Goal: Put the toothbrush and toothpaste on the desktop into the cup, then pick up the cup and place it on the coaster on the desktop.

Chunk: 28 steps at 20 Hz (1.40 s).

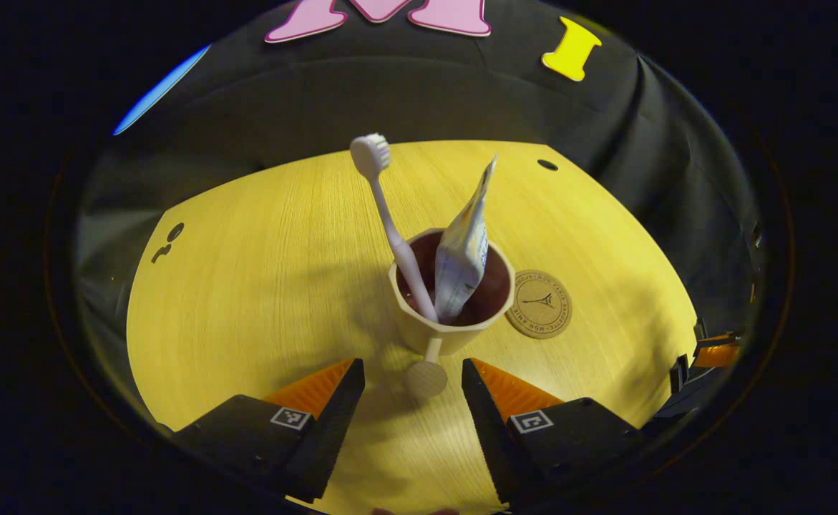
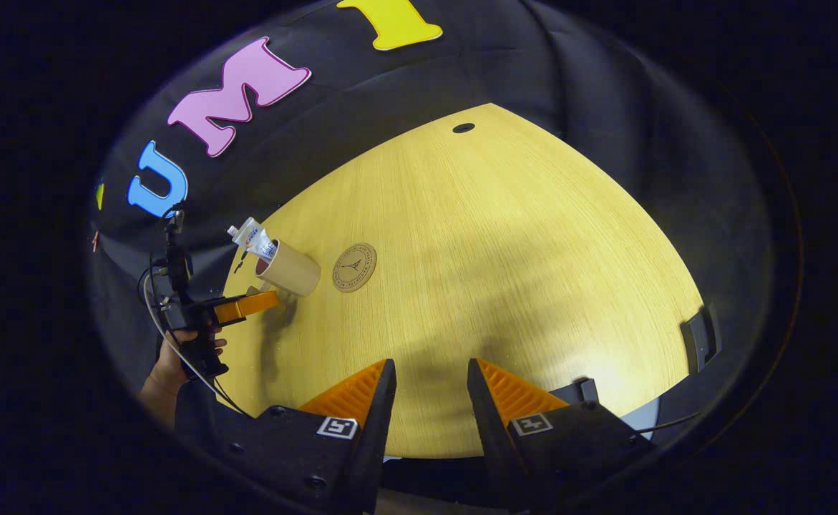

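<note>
Yellow wood-grain desktop (image 1: 247, 286) spreads under the left gripper view, with the cream cup (image 1: 447, 325) standing upright near its middle. Inside the cup, the white toothbrush (image 1: 390, 222) leans to the left with its bristle head up, and the toothpaste (image 1: 465, 247) stands beside it, crimped end pointing upward. The cup's handle (image 1: 427, 372), ending in a round knob, points toward the camera and sits in the gap between the fingers of the left gripper (image 1: 413, 390). Those fingers are spread apart, one on each side of the handle, and neither touches it. Just right of the cup, close but apart from it, the round brown coaster (image 1: 539, 303) lies flat on the desktop. Part of the right gripper shows at the far right edge of this view.

Over in the right gripper view, the right gripper (image 2: 426, 393) hovers above a bare part of the desktop (image 2: 497, 250), its fingers apart with nothing between them. Far to the left the cup (image 2: 290, 270) shows with the toothpaste (image 2: 250, 236) sticking out of it; the toothbrush is too small to tell. The coaster (image 2: 354, 267) lies just beside the cup. The left gripper (image 2: 247, 306) reaches toward the cup's near side, held by a hand (image 2: 172, 361) at the left edge
</note>
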Motion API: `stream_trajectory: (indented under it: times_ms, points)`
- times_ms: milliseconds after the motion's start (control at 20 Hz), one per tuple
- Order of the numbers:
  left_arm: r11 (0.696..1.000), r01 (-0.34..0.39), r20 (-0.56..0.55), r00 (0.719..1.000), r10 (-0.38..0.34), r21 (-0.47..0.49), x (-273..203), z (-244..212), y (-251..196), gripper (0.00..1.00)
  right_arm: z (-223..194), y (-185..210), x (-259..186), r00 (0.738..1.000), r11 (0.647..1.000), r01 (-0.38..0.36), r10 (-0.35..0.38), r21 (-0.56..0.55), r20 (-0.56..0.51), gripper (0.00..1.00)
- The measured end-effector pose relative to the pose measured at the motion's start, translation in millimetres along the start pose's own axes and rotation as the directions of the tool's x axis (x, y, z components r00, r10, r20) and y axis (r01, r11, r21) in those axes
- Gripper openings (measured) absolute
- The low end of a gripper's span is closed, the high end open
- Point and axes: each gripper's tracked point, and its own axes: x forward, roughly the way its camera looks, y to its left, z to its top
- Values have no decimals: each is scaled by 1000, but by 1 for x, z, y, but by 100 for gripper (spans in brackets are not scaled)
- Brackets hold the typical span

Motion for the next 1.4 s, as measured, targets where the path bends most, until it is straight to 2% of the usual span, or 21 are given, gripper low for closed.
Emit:
stream_trajectory:
  times_ms: [300, 400, 450, 500, 600, 700, 800, 1050, 1100, 1150, 1400]
  points:
    - [998, 17, -93, 996, -12, 56, 20, -5, -6, 80, -4, -14, -5, 999, 998, 31, -31, 62, 11, 62]
    - [998, 9, -95, 995, -3, 64, 23, -3, -5, 73, -5, -15, -6, 999, 996, 35, -36, 77, 9, 62]
    - [998, 11, -101, 995, -4, 67, 24, -3, -5, 64, -7, -16, -7, 999, 996, 36, -37, 84, 9, 62]
    - [997, 15, -111, 994, -8, 69, 25, -4, -6, 64, -8, -16, -7, 999, 995, 36, -37, 88, 10, 62]
    - [997, 22, -129, 992, -13, 72, 28, -7, -8, 54, -8, -18, -7, 999, 995, 40, -41, 93, 11, 62]
    - [997, 20, -126, 992, -11, 70, 31, -7, -8, 29, -8, -19, -6, 999, 994, 41, -43, 101, 15, 62]
    - [998, 20, -120, 993, -12, 67, 30, -6, -8, 31, -8, -19, -6, 999, 994, 42, -44, 105, 15, 62]
    - [998, -13, -67, 998, 17, 60, 29, 0, -3, 27, -8, -18, -4, 999, 995, 40, -41, 94, 10, 62]
    - [998, -15, -52, 998, 19, 61, 26, 3, -3, 31, -8, -18, -3, 999, 995, 39, -40, 92, 9, 62]
    - [998, -21, -51, 998, 24, 63, 24, 3, -5, 27, -6, -17, -4, 999, 995, 38, -39, 92, 8, 62]
    - [996, 10, -20, 1000, -8, 88, 12, 11, -22, 26, -4, -22, -2, 999, 995, 34, -35, 96, 9, 62]
